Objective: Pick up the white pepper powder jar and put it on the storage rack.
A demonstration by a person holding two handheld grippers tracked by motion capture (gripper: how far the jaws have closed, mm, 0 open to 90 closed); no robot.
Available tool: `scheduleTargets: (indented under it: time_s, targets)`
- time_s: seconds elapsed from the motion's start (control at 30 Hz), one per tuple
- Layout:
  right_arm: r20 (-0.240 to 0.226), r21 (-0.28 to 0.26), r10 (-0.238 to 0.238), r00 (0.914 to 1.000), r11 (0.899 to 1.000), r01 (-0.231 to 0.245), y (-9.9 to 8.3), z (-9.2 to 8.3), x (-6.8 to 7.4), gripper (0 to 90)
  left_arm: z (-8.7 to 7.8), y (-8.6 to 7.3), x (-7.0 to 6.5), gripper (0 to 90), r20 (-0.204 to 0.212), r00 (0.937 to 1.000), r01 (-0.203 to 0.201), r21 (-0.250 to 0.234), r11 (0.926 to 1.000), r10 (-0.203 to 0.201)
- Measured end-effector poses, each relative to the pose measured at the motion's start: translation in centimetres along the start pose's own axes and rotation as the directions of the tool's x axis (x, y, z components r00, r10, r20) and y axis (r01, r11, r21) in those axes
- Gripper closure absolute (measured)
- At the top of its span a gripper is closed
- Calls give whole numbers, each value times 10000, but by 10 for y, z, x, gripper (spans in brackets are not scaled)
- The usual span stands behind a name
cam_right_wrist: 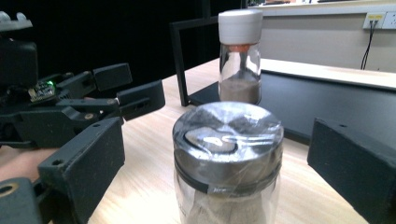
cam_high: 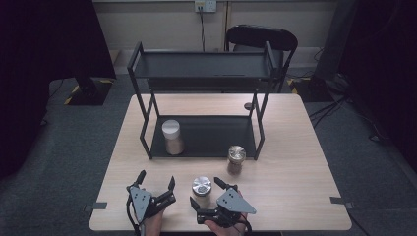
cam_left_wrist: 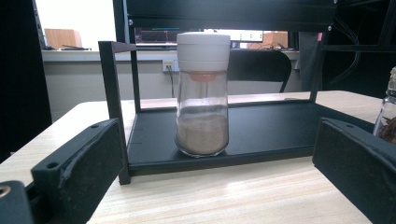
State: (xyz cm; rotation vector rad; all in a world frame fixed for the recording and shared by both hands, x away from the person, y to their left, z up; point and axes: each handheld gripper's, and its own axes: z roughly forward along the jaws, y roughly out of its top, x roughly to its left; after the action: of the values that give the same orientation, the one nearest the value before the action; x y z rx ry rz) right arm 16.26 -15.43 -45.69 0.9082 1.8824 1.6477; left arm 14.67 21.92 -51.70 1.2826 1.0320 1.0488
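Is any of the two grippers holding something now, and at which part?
Nothing is held. The right gripper has open jaws either side of the metal-lidded jar, not touching it. The left gripper is open and empty.

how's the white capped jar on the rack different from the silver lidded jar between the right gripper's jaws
The white-capped jar stands on the black rack's bottom shelf; the silver-lidded jar stands on the bare wooden table. The first has a tall, smooth white cap, the second a low, shiny metal lid. The first stands clear of both grippers; the second sits between the right gripper's open jaws. Both are clear glass, upright, holding brownish powder.
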Motion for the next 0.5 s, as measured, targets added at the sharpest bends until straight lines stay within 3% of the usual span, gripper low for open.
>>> scheduleTargets:
  time_s: [0.2,0.5]
  targets:
    - [38,366,-155,9999,9992,153,0,4,2,50,0,0,0,13,-2,10000,0,-1,10000,0]
    - [103,868,8,9999,9962,-17,2,9,1,64,0,0,0,13,-12,10000,2,-4,10000,-2]
